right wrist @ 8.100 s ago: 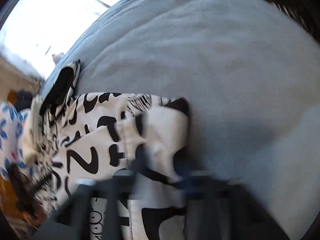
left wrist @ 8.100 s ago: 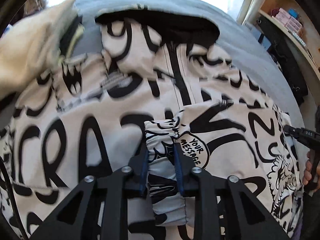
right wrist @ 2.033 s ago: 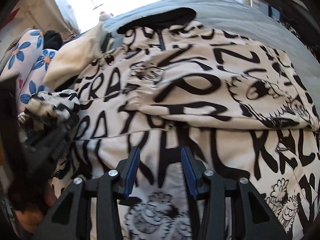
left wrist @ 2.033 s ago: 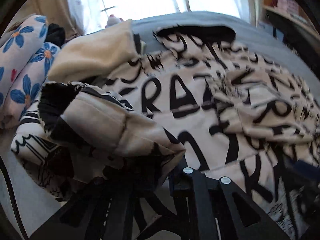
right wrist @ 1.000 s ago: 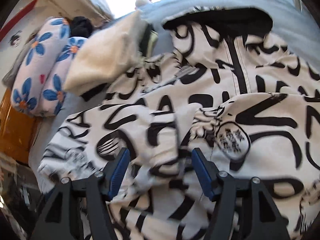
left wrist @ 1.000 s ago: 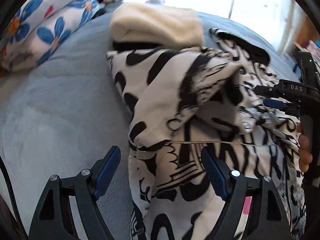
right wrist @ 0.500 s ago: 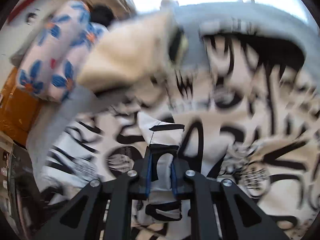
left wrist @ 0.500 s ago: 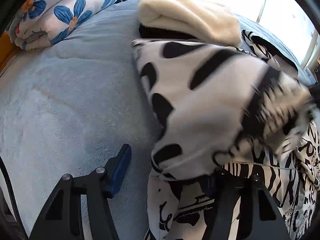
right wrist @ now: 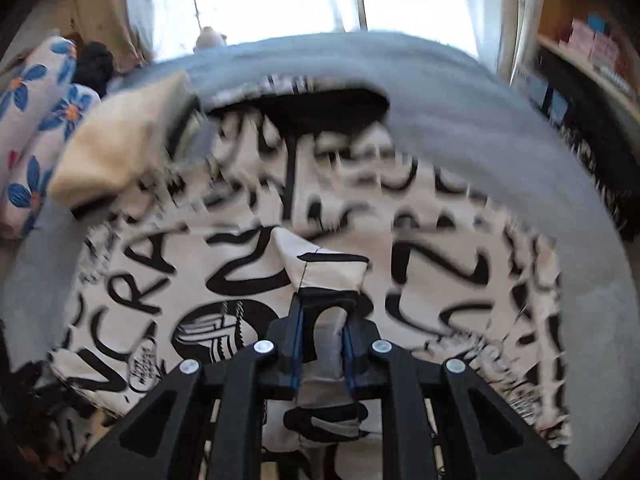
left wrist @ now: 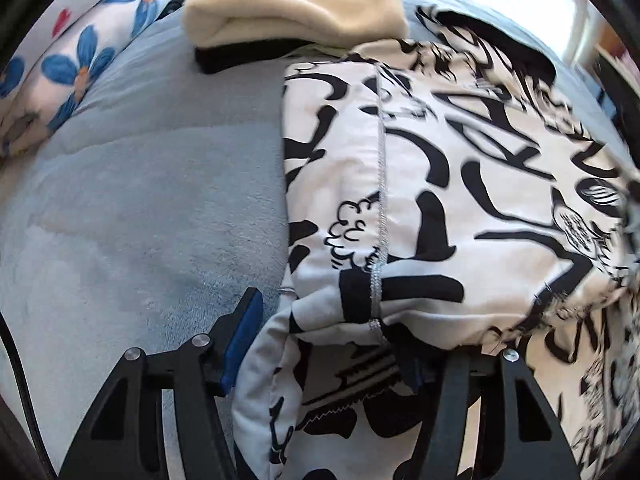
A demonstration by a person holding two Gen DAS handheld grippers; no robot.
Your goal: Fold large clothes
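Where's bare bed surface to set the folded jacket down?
Left of the jacket: bare grey blanket between it and the floral bedding. Another strip past the jacket's right edge. Crowded top-left, where the cream folded garment sits.

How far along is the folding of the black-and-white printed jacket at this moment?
Partly done. The printed jacket lies on the grey bed cover with one side panel already turned over its body. In hand: the right gripper is shut on a sleeve end, carried over the middle; the left gripper stands open around the lower edge. Left: laying the sleeve down and folding bottom to top.
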